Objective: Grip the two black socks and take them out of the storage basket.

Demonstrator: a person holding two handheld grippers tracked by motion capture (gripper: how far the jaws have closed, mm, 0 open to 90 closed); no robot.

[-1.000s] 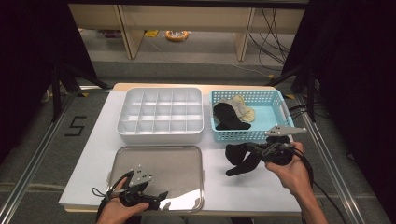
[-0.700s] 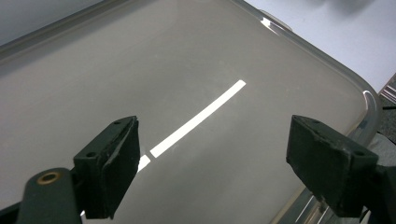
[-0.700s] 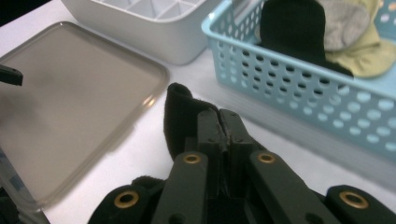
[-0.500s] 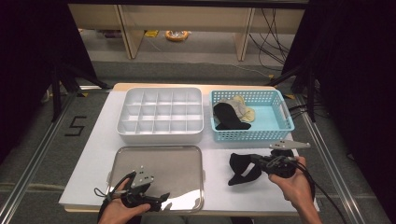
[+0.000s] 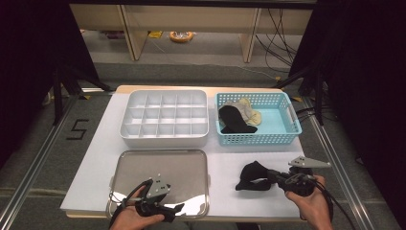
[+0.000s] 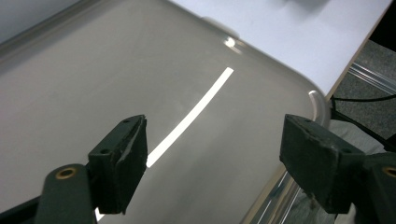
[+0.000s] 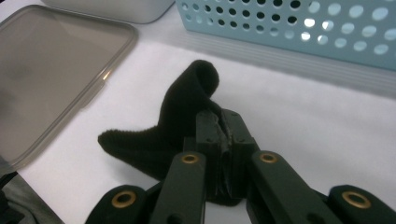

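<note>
— What could slip here?

— My right tongs [image 7: 219,140] pinch only a fold of the black sock [image 7: 177,126], low over the desk [image 5: 225,163] between the steel tray [image 5: 125,163] and the blue basket [image 5: 280,139]. It could drag or drop out.

— And your left?

— Left tongs [image 6: 212,168] spread over the tray, just been narrowing, nothing between them. How much cloth I've caught is hidden.

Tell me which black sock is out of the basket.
The black sock pinched in the right gripper, lying on the white table right of the metal tray. The other black sock lies inside the blue basket.
</note>
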